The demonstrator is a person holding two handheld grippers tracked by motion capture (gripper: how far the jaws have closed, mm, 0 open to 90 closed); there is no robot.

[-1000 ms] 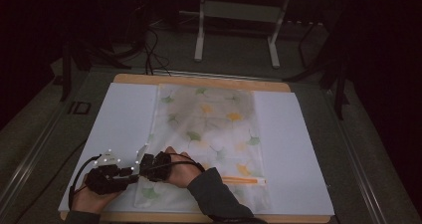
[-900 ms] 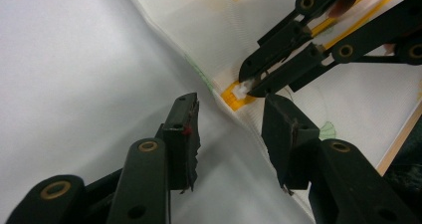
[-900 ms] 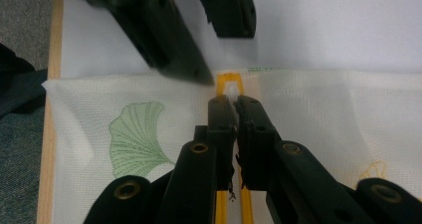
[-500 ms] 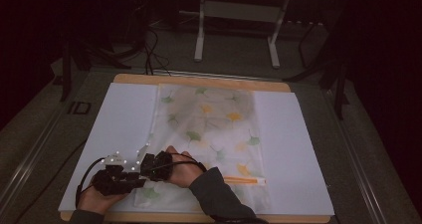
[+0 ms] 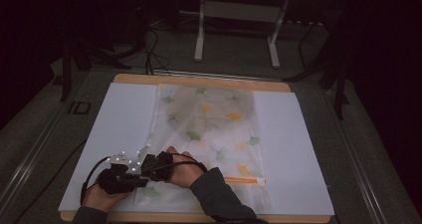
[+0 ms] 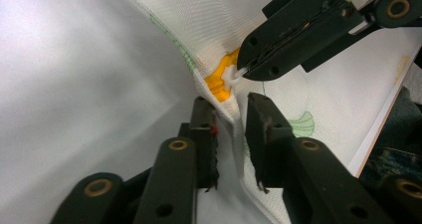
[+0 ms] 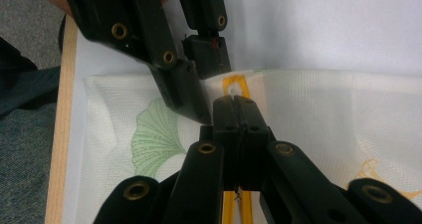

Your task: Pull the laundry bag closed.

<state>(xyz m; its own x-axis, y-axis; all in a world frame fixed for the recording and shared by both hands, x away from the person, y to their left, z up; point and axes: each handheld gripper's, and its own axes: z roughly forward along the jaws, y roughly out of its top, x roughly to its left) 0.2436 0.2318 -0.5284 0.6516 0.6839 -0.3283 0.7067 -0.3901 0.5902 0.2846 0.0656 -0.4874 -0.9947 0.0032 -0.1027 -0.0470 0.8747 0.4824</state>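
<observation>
1. Left gripper (image 6: 229, 109): jaws part open and just been closing. A raised fold of the mesh bag (image 6: 224, 15) stands in the gap at its corner. Daylight on at least one side of the fold, so straddled rather than clamped.
2. Right gripper (image 6: 244, 67): jaws fully closed, tips pinching the small white zipper pull (image 6: 230, 75). Sits just beyond the left tips, at 1 o'clock in the left gripper view.
3. Yellow zipper (image 6: 219, 82): end stop bunched between the two grippers, touching the pull and just beside the left jaws.
4. Key relation, high view: bag lying flat on the white sheet (image 5: 124, 114) that covers the table (image 5: 199, 79). Zipper (image 5: 244, 180) running along the bag's near edge, long axis 9 to 3 o'clock. Both grippers crowded at its 9 o'clock end. Right hand nearer the free run of track, left nearer the corner. Likely next: anchor the corner with the left, draw the pull toward 3 o'clock.
5. View differences: left gripper view gives the pull and the gap around the fold. Right gripper view hides the pull under its own tips (image 7: 233, 102), yet shows track (image 7: 236, 87) straight ahead at 12 o'clock and a green leaf print (image 7: 154, 139) at 9. High view alone gives the zipper's whole line.
</observation>
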